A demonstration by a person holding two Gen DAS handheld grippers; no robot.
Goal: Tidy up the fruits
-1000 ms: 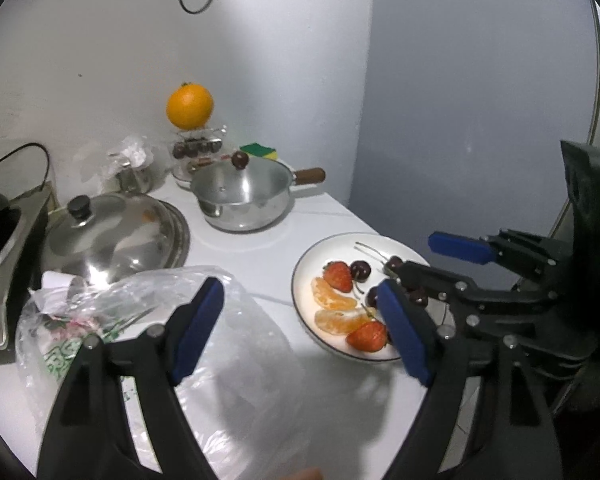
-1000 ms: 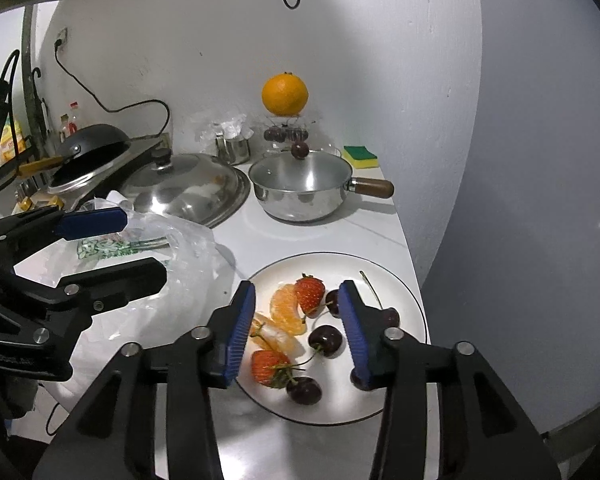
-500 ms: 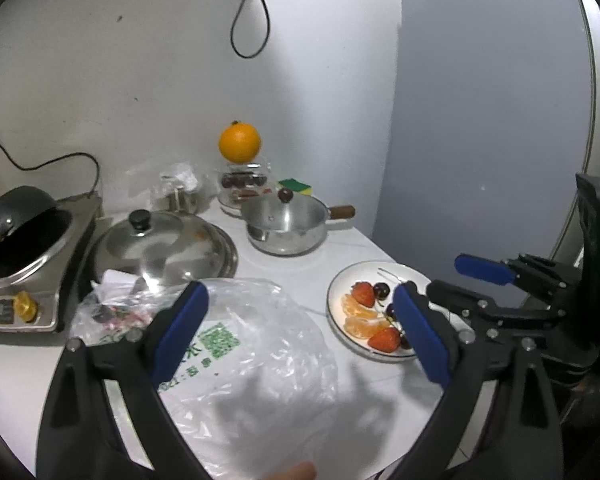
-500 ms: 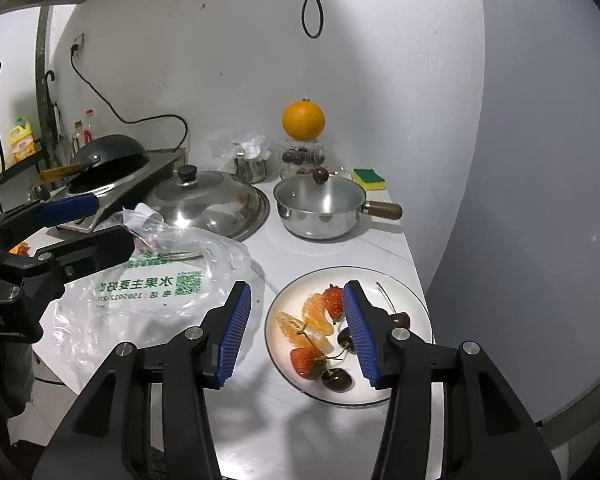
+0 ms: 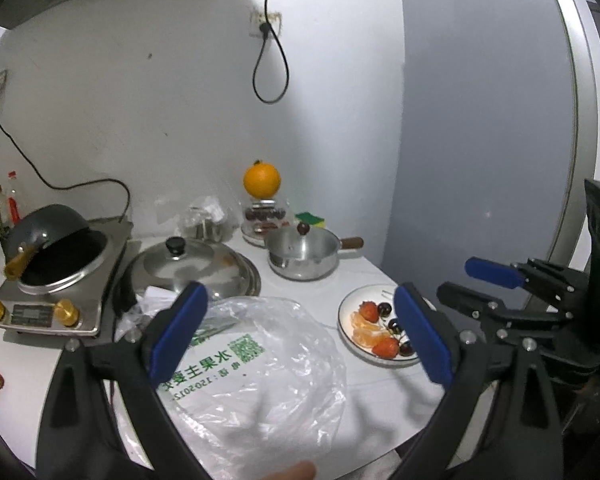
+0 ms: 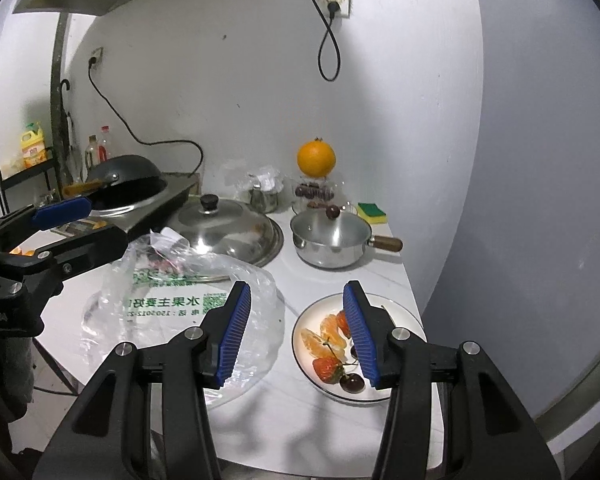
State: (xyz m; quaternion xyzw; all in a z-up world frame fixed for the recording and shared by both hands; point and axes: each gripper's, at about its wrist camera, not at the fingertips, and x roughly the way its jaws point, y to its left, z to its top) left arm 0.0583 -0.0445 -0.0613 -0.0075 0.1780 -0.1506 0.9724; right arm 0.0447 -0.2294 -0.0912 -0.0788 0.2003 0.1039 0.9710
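A white plate (image 5: 346, 326) (image 6: 384, 398) near the counter's right edge holds strawberries (image 5: 386, 347) (image 6: 327, 369), orange segments (image 5: 364, 330) (image 6: 314, 340) and dark cherries (image 6: 352, 383). A whole orange (image 5: 261, 180) (image 6: 316, 159) sits on a glass jar at the back. My left gripper (image 5: 300, 332) is open and empty, held above a clear plastic bag (image 5: 260, 368) (image 6: 172, 312). My right gripper (image 6: 298, 332) is open and empty, held above the counter between bag and plate. Each gripper shows in the other's view, the right one (image 5: 496, 292) and the left one (image 6: 76, 224).
A steel saucepan (image 5: 304, 252) (image 6: 328, 240) with a cherry on its rim stands behind the plate. A large steel lid (image 5: 188, 266) (image 6: 228, 232), a wok on an induction cooker (image 5: 56, 256) (image 6: 128, 188), a green sponge (image 6: 371, 212) and bottles fill the back. The counter ends just right of the plate.
Both grippers have pulled back and up from the counter, so plate, bag and pots look smaller and farther. Both stay open and empty.
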